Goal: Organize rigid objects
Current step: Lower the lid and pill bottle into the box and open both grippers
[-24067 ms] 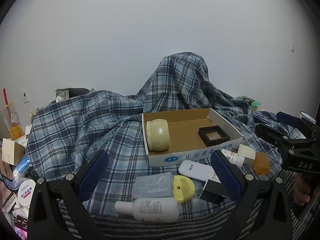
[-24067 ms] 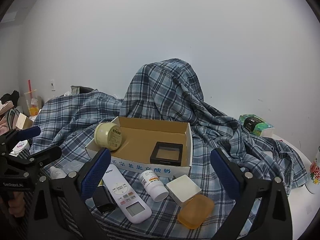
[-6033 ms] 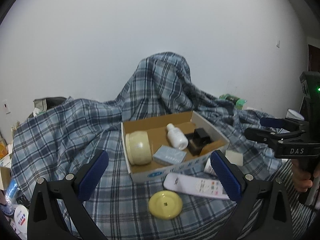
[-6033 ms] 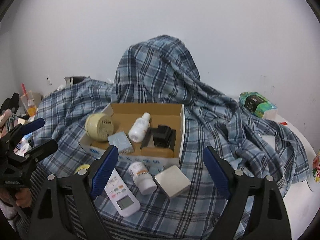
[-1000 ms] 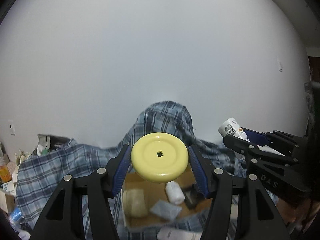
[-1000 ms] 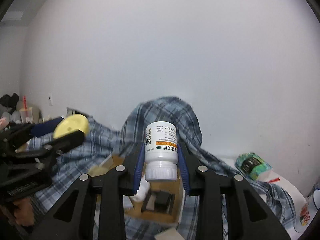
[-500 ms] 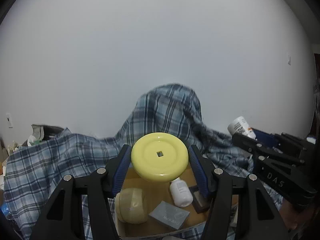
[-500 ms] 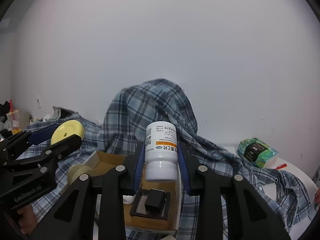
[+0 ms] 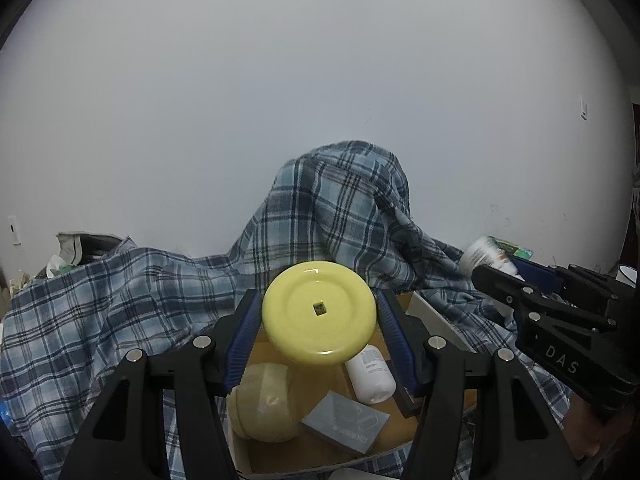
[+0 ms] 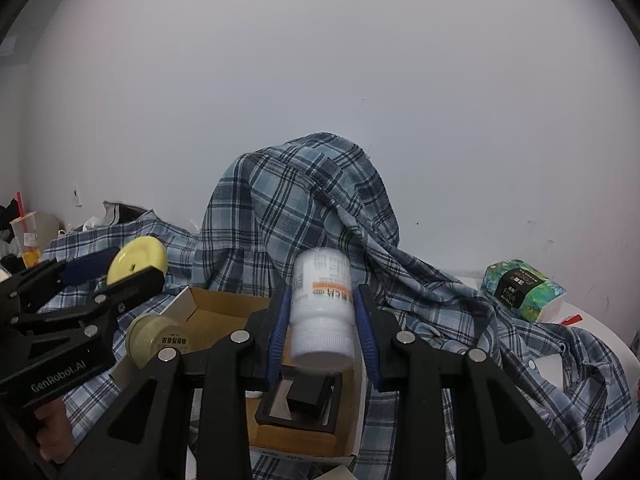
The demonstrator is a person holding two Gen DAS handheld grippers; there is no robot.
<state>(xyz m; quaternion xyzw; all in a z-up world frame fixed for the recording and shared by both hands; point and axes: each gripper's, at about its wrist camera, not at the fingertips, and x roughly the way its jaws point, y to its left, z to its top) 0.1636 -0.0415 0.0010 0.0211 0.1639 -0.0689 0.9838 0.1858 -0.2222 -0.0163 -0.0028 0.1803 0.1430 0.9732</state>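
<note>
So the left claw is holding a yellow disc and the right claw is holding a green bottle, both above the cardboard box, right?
Not quite. The bottle in the right claw is white with an orange band on its label, not green, as the right wrist view shows. The rest holds: the left claw grips the yellow disc, and both hang above the cardboard box.

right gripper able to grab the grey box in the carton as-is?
Probably not: the right gripper is shut on the white pill bottle, so its jaws are full. The grey box lies uncovered in the carton.
</note>
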